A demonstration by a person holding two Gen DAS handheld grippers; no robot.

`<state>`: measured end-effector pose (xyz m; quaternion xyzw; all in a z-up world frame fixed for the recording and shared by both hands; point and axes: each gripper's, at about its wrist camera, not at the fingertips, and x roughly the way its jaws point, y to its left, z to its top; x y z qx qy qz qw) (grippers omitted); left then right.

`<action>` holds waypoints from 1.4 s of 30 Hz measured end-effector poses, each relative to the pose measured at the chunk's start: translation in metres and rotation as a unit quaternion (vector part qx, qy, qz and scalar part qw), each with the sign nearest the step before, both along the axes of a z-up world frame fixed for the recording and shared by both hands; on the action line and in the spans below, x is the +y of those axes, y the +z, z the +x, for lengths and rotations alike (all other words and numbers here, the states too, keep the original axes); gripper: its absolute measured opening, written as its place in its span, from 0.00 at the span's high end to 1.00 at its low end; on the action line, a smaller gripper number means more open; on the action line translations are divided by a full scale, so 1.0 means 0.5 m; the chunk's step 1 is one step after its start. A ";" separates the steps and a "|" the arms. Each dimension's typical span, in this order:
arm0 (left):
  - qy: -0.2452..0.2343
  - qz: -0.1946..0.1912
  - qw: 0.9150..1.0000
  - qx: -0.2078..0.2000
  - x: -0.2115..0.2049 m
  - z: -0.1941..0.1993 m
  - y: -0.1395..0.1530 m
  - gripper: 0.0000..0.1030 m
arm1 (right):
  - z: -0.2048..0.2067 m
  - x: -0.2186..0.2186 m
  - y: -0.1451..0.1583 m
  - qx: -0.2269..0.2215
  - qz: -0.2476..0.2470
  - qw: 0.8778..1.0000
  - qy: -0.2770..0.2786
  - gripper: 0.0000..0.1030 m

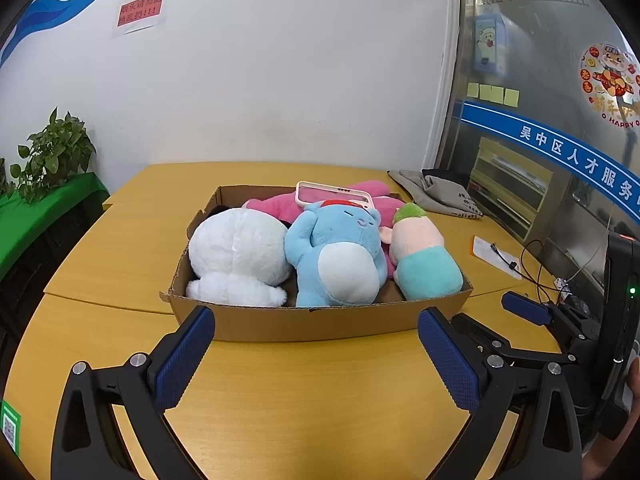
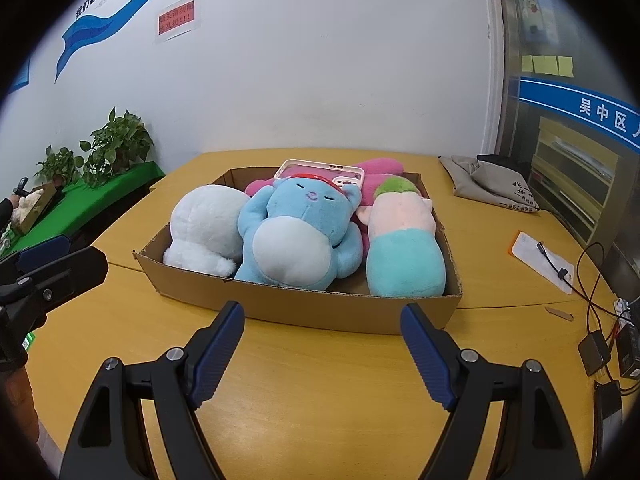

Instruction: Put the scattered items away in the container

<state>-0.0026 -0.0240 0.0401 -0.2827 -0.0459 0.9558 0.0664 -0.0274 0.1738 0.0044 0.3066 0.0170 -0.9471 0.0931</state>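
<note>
At the centre of the left wrist view sat the shallow corrugated cardboard box (image 1: 320,322) on the yellow wooden table (image 1: 120,264), packed with a fluffy white plush (image 1: 236,256), a blue plush (image 1: 340,258) with a pale belly, a green-tufted plush (image 1: 424,258) and a pink plush (image 1: 280,202) behind, with a pink-rimmed phone case (image 1: 334,194) lying on top. The left gripper (image 1: 316,356) was spread wide and empty, its ribbed blue pads in the lower frame. At right, a blue band (image 1: 560,148) read "吴中区人才服务" (partly cut off), above it a sticker (image 1: 612,84) with "HAPPY".

In the right wrist view the box (image 2: 320,312) again sat at centre; the right gripper (image 2: 322,354) was likewise spread and empty. A red notice (image 2: 176,18) at upper left was too blurred to read.
</note>
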 end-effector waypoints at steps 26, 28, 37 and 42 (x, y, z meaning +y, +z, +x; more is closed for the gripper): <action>0.025 0.001 1.000 -0.017 -0.007 -0.044 -0.052 0.00 | -0.030 0.007 -0.008 -0.004 0.000 1.000 -0.017 0.22; 0.027 0.000 1.000 -0.015 -0.008 -0.044 -0.053 0.00 | -0.031 0.007 -0.009 -0.004 0.000 1.000 -0.017 0.22; 0.022 -0.009 1.000 -0.020 0.000 -0.048 -0.057 0.00 | -0.037 0.000 -0.019 -0.010 0.001 1.000 -0.015 0.22; 0.016 -0.012 0.999 -0.025 0.008 -0.052 -0.061 0.00 | -0.038 0.002 -0.025 -0.012 0.001 1.000 -0.018 0.22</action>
